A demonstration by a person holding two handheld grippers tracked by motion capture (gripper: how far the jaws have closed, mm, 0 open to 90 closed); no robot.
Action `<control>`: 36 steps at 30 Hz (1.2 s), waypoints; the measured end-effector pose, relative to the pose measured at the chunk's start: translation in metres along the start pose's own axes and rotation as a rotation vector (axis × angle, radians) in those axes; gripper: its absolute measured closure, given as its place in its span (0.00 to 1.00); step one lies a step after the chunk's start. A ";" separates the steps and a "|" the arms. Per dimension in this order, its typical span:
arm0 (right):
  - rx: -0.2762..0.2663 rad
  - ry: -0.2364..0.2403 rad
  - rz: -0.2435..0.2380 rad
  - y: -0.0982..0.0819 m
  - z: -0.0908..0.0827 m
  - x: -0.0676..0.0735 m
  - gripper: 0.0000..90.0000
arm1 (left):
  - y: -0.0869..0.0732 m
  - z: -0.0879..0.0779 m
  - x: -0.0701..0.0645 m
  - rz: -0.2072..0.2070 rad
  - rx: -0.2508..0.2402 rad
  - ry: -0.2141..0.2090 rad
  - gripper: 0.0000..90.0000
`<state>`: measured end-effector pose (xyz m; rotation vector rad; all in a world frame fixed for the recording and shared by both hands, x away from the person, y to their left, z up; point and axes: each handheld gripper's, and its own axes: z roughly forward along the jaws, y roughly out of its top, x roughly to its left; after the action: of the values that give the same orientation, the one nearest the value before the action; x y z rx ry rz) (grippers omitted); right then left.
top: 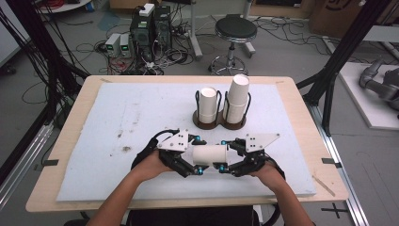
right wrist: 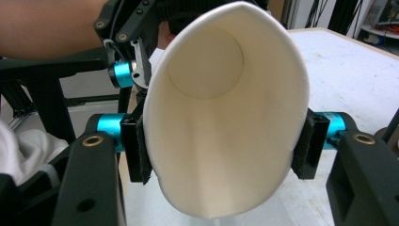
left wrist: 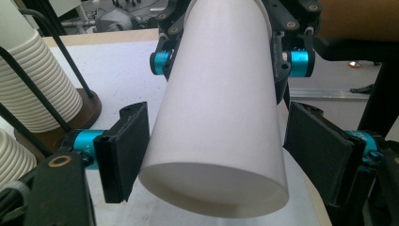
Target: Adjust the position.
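Right tongs (right wrist: pixel 221 141) pinch the paper cup (top: pixel 210 154) at its open rim, squashing it oval; left tongs (left wrist: pixel 221 155) stand apart around its base, likely steadying it above the surface (top: pixel 117 122), near the cup holder (top: pixel 221 123).

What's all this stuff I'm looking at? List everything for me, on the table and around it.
Paper cup: one, white, lying sideways between the two claws, above the mat.
Cup stacks: two, white, upright in the holder; the right one taller.
Cup holder: one, dark base with black wire uprights, far middle of the mat.
Mat: one, pale blue-white, stained, covering the table.
Table: one, light wood.
Stool: one, black seat, on the floor beyond.
Computer boxes: several, dark, with cables, far floor.
Left claw: black, jaws either side of the cup's base end.
Right claw: black, squeezing the cup's rim oval.
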<state>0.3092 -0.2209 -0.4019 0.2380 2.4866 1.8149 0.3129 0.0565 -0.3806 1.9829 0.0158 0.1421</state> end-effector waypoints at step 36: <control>-0.153 0.027 0.118 0.002 -0.004 -0.004 0.35 | -0.027 0.006 0.006 -0.155 -0.218 -0.083 0.40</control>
<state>0.3130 -0.2250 -0.3991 0.3616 2.3819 2.0552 0.3208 0.0623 -0.4073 1.7608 0.0958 -0.0378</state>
